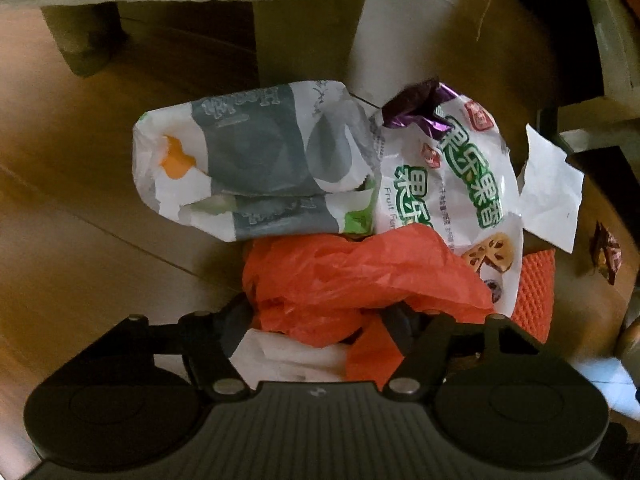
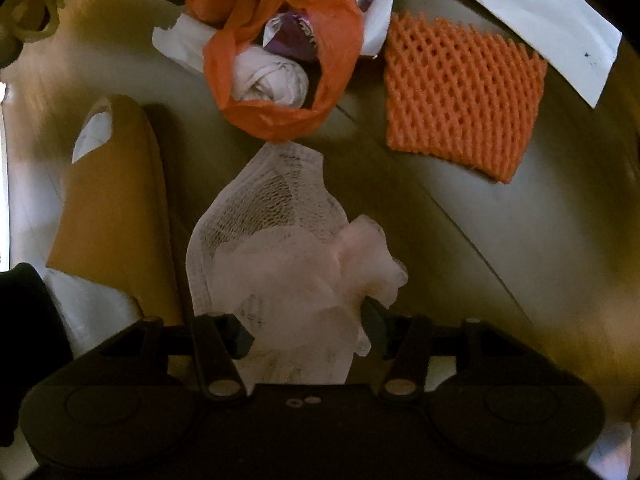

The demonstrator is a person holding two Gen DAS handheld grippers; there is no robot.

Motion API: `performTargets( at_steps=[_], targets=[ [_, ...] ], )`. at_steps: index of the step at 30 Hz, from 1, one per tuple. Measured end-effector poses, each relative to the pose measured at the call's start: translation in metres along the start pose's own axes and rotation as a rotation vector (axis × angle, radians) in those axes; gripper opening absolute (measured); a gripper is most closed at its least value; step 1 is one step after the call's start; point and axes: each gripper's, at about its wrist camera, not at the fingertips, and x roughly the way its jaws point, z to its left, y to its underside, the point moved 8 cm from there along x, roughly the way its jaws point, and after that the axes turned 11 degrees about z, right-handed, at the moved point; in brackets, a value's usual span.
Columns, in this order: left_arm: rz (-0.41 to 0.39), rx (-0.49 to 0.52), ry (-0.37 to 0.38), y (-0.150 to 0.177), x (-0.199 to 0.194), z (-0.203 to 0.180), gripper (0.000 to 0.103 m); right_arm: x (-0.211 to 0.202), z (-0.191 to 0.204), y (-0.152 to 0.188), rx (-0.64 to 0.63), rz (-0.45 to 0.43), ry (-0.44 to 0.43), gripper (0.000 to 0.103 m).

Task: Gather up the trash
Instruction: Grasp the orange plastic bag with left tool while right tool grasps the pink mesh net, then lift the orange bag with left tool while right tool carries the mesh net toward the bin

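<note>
Though crumpled, white foam net [image 2: 276, 240] lengthwise (mouth away) between right tongs [image 2: 308, 332].

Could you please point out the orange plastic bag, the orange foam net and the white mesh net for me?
orange plastic bag [image 2: 340, 28]: right wrist view, its right rim.
orange foam net [image 2: 460, 96]: right wrist view, its middle.
white mesh net [image 2: 260, 200]: right wrist view, its upper part.

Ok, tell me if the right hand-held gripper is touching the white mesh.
Touching. The right wrist view shows the white mesh bunched between the right hand-held gripper fingers, both pads against it.
</note>
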Motion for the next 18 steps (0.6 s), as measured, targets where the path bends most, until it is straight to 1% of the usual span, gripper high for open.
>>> performTargets(
  at_steps=[1,2,3,4,6,9,10,13,18],
  targets=[
    [-0.004,-0.001,0.002,0.001,-0.001,0.001,0.066,-0.005,-0.002,0.001,-0.007,-0.009,0.006,0.028],
    [-0.006,0.001,0.001,0.003,-0.002,0.001,0.065,-0.008,-0.003,0.003,-0.011,-0.018,0.008,0.026],
    [-0.004,0.004,0.0,0.005,-0.004,0.003,0.059,-0.011,-0.004,0.005,-0.012,-0.026,0.003,0.019],
    [-0.001,0.006,0.001,0.007,-0.007,0.002,0.053,-0.014,-0.005,0.009,-0.013,-0.034,0.0,0.018],
    [0.019,0.007,0.008,0.013,-0.01,-0.001,0.053,-0.024,-0.005,0.015,-0.013,-0.057,0.008,0.013],
    [0.022,0.035,0.012,0.024,-0.021,-0.003,0.052,-0.04,-0.007,0.025,0.008,-0.086,0.011,0.012],
    [0.024,0.046,0.014,0.026,-0.026,-0.006,0.045,-0.046,-0.009,0.028,0.018,-0.095,0.011,0.012],
    [0.028,0.076,0.004,0.038,-0.043,-0.01,0.045,-0.068,-0.013,0.039,0.058,-0.133,0.015,0.011],
    [-0.018,0.122,0.016,0.048,-0.085,-0.014,0.045,-0.112,-0.008,0.059,0.084,-0.226,0.039,0.011]
  ],
)
